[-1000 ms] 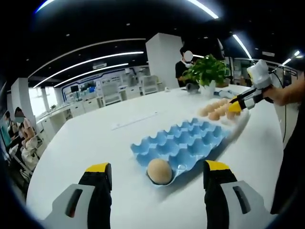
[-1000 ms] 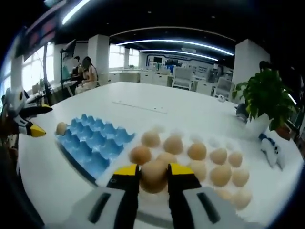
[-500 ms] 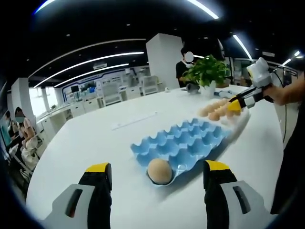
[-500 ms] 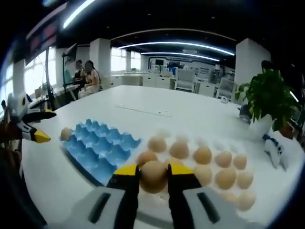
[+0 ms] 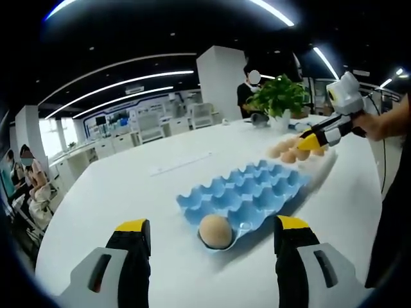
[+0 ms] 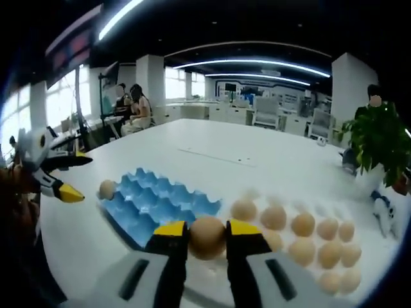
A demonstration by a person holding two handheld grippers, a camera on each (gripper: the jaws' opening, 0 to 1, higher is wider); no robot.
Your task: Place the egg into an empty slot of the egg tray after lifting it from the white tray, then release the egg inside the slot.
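My right gripper [image 6: 207, 232] is shut on a brown egg [image 6: 207, 237], held above the white tray [image 6: 282, 263] of several eggs. From the left gripper view that gripper [image 5: 308, 141] hovers over the white tray [image 5: 321, 164] at the far right. The blue egg tray [image 5: 247, 196] lies on the white table with one egg [image 5: 215, 231] in its near corner slot; in the right gripper view the blue tray [image 6: 157, 204] sits left of the white tray, its one egg [image 6: 107, 188] at the far left corner. My left gripper [image 5: 212, 234] is open, its jaws either side of that corner.
A potted plant [image 5: 277, 97] stands beyond the white tray, and a person [image 5: 250, 86] stands behind it. Seated people [image 6: 131, 106] are at desks past the table's far edge. The white table [image 5: 128, 192] is bare left of the blue tray.
The right gripper has lifted the egg up off the white tray and carried it leftward toward the blue tray. The left gripper has not moved.
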